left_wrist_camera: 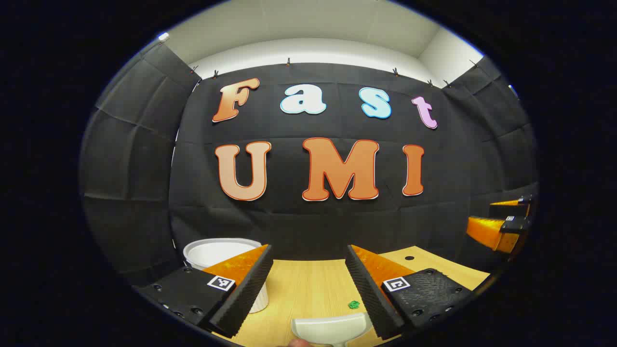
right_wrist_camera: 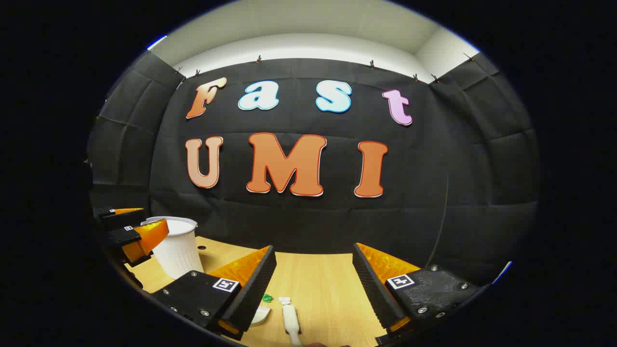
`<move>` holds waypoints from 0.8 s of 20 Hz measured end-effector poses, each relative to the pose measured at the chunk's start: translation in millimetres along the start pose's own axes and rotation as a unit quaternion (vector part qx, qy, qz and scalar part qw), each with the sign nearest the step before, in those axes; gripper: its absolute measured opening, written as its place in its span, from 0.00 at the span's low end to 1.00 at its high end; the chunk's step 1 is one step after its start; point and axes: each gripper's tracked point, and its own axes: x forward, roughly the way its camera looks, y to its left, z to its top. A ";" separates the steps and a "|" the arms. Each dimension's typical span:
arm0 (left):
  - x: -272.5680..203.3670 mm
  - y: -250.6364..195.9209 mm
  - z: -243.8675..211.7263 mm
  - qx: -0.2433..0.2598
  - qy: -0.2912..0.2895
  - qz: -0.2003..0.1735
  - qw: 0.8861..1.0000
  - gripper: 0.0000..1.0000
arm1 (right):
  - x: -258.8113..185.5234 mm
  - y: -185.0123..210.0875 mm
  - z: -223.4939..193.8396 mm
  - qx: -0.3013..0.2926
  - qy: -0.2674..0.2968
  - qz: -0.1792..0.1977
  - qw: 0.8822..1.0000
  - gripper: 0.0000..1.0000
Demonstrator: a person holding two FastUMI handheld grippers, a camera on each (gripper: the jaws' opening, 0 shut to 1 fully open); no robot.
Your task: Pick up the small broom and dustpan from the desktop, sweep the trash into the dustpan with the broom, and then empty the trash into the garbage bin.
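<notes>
in the left gripper view my left gripper [left_wrist_camera: 308, 284] hangs above the wooden desktop [left_wrist_camera: 308, 284] with its two fingers spread wide and nothing between them; the white dustpan [left_wrist_camera: 331, 328] lies on the wood just below the gap, at the near edge of what i can see, and a small green scrap of trash [left_wrist_camera: 354, 304] sits just beyond it, close to my right-hand finger [left_wrist_camera: 368, 289]. the white ribbed garbage bin [left_wrist_camera: 219, 255] stands on the far left of the desktop, partly behind my left-hand finger [left_wrist_camera: 243, 289]. far off to the right i can see my other gripper [left_wrist_camera: 501, 221], held up off the desk. in the right gripper view my right gripper [right_wrist_camera: 313, 284] is likewise spread apart and holding nothing, hovering over the desktop [right_wrist_camera: 328, 289]; the white handle of the small broom [right_wrist_camera: 290, 320] lies on the wood near the bottom of the gap, with a bit of white trash [right_wrist_camera: 285, 300] at its far end and the green scrap [right_wrist_camera: 267, 298] just left of that, beside my left-hand finger [right_wrist_camera: 253, 289]. a corner of the dustpan [right_wrist_camera: 261, 315] peeks out under that finger. the garbage bin [right_wrist_camera: 177, 253] stands upright at the far left, and my left gripper [right_wrist_camera: 137, 231] shows just in front of it, its fingers apart
</notes>
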 end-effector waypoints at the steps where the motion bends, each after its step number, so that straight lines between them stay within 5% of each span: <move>1: 0.3 -5.0 -1.1 0.003 0.002 -0.001 1.000 0.95 | 1.0 1.2 -1.0 -0.002 -0.001 0.005 1.000 0.95; 16: 1.8 -31.1 -33.1 -0.010 0.039 0.005 0.999 0.95 | 6.9 1.9 -36.7 0.008 0.025 0.022 0.999 0.95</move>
